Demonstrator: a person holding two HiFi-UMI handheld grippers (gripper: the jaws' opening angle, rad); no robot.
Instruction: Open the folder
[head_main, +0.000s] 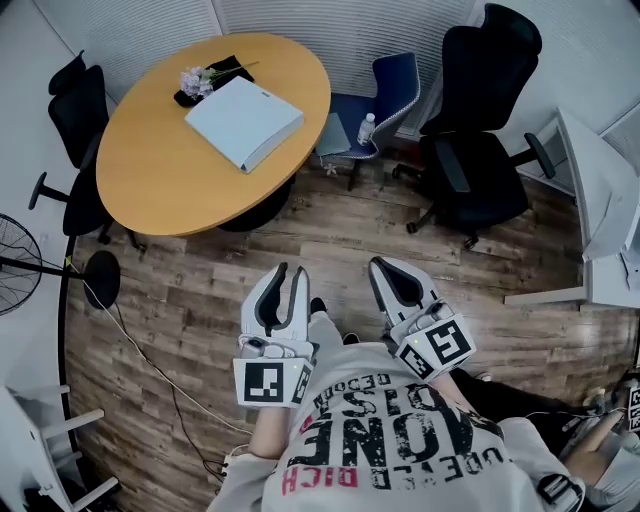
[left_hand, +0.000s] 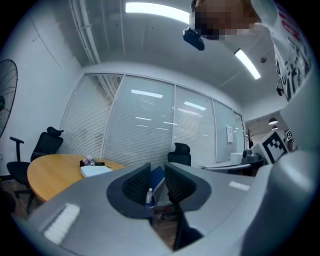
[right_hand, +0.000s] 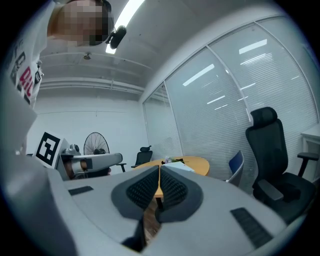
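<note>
A pale blue-white folder (head_main: 243, 121) lies closed on the round orange table (head_main: 160, 170) at the far left, next to a small bunch of flowers (head_main: 197, 80). Both grippers are held level over the wooden floor, well short of the table. My left gripper (head_main: 291, 272) is open, with nothing between its fingers. The right gripper (head_main: 383, 265) is shut, its pads meeting at the tips, and it holds nothing. The left gripper view shows the folder (left_hand: 95, 170) far off on the table (left_hand: 50, 170), left of the left gripper (left_hand: 157, 176). The right gripper view shows the folder (right_hand: 181, 167) beyond the right gripper (right_hand: 159, 172).
A blue chair (head_main: 390, 95) with a water bottle (head_main: 366, 128) stands behind the table. A big black office chair (head_main: 478, 130) is at the right, another black chair (head_main: 78, 120) at the left. A fan (head_main: 15, 265), a floor cable (head_main: 150, 365) and a white desk (head_main: 600, 200) flank the floor.
</note>
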